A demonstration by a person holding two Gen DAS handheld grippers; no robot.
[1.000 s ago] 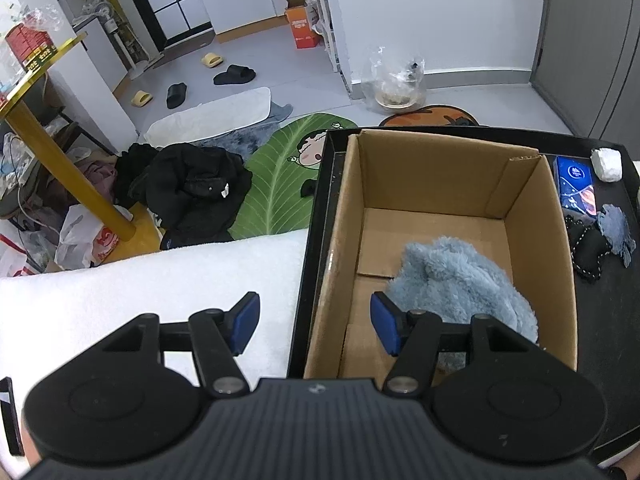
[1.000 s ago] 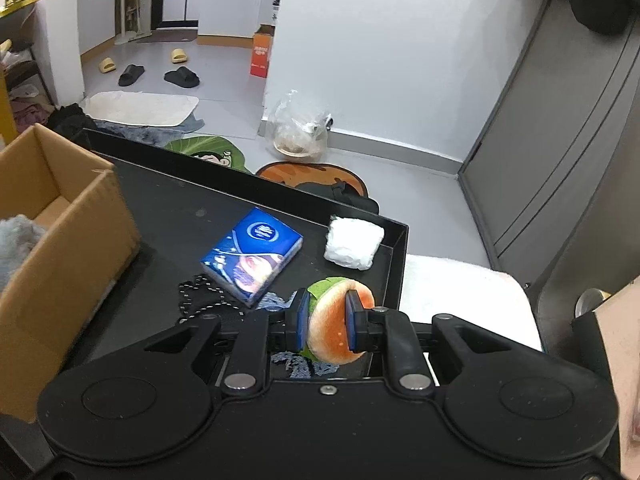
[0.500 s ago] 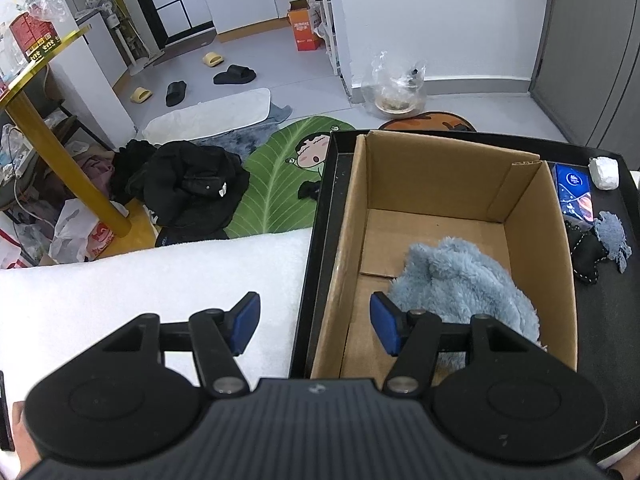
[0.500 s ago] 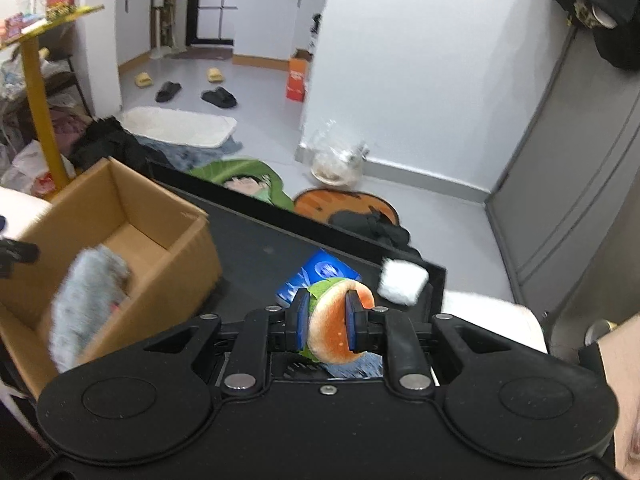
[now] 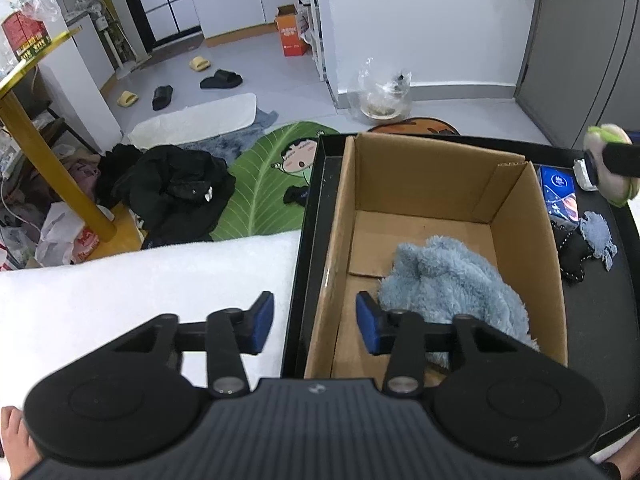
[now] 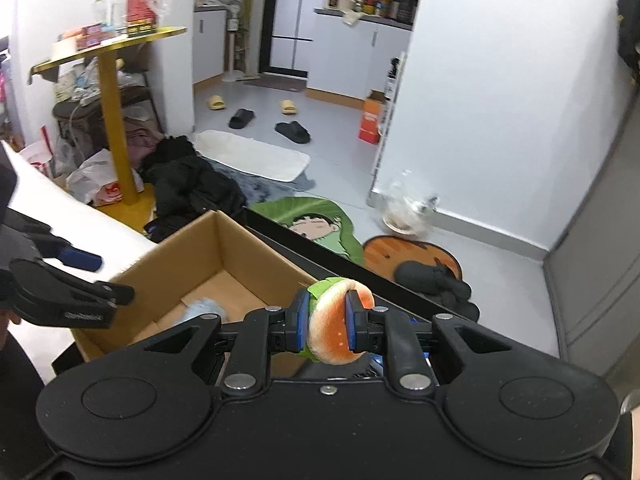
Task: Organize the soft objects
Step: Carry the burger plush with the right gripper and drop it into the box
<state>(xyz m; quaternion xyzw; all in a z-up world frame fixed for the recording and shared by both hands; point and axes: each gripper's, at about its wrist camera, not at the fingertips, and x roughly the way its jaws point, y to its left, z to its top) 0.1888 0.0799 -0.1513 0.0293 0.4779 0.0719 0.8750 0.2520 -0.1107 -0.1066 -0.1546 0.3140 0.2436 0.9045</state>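
Note:
An open cardboard box (image 5: 516, 216) stands on a black tray (image 5: 320, 184). A fluffy blue plush (image 5: 448, 280) lies inside it. My left gripper (image 5: 314, 322) is open and empty, straddling the box's near left wall. My right gripper (image 6: 327, 325) is shut on an orange and green plush burger (image 6: 332, 340), held in the air above the tray to the right of the box (image 6: 224, 256). The burger also shows at the right edge of the left wrist view (image 5: 612, 168).
On the tray right of the box lie a blue tissue pack (image 5: 558, 190), a black star plush (image 5: 572, 252), a small blue plush (image 5: 598, 234) and a white pad (image 5: 582, 170). A white towel (image 5: 140, 280) covers the surface left of the tray.
My right gripper has lifted the burger and swung left toward the box, so it now shows in the left wrist view. My left gripper has drawn back slightly and stays open.

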